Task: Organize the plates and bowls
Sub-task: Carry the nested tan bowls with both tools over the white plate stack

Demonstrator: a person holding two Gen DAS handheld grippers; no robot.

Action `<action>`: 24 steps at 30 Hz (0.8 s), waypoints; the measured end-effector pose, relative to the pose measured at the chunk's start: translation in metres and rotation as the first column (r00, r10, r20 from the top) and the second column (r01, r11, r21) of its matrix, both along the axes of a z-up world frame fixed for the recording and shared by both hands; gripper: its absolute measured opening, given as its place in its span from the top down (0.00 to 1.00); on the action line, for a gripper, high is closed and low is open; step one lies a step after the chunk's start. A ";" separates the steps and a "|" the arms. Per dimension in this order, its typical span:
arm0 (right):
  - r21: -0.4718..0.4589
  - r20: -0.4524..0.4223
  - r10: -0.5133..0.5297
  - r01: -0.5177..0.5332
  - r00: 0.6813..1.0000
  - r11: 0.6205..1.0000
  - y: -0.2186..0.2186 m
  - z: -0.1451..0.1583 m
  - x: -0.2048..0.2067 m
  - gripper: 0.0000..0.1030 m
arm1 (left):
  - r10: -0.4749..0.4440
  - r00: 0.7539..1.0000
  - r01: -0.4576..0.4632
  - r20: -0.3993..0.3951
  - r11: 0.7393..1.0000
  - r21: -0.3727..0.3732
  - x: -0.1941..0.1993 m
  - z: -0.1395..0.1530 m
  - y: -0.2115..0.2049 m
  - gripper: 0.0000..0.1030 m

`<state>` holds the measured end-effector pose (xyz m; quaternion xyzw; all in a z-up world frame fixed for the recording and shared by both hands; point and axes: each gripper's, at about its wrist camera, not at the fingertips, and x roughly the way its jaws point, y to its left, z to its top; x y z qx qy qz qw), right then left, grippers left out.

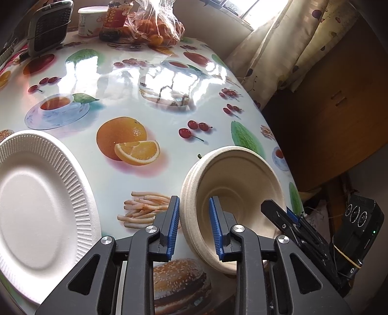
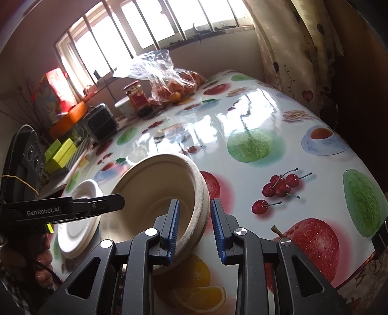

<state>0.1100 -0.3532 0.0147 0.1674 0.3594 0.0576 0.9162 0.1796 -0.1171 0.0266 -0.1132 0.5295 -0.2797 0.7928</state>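
Grippers straddle opposite walls of the tilted bowl stack (image 1: pixel 232 193): left gripper (image 1: pixel 194 227) and right gripper (image 2: pixel 194 230), jaws apart; white plates (image 1: pixel 36 193) lie just left; table edge (image 1: pixel 278 135) runs near right.

You've got two grippers on scene, left gripper (image 1: pixel 194 225) and right gripper (image 2: pixel 195 227). One stack of beige bowls (image 1: pixel 232 193) between them; rims suggest three, exact count unclear. One white plate (image 1: pixel 36 201) left of your left tool. Ahead: one bag of oranges (image 2: pixel 174 84), one jar (image 2: pixel 135 94), one tub (image 1: pixel 88 20).
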 end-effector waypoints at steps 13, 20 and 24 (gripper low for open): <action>-0.002 0.000 -0.007 0.007 1.000 1.000 0.000 0.001 0.000 0.75 | -0.003 1.000 0.003 0.006 1.000 -0.001 0.001 0.002 -0.001 0.76; -0.002 0.000 -0.009 0.009 1.000 1.000 0.000 0.002 0.000 0.75 | 0.003 1.000 -0.003 0.011 1.000 -0.007 -0.001 0.006 -0.001 0.76; -0.003 0.006 -0.011 0.011 1.000 1.000 0.002 0.005 -0.001 0.75 | 0.005 1.000 -0.005 0.019 1.000 -0.010 -0.002 0.009 0.003 0.76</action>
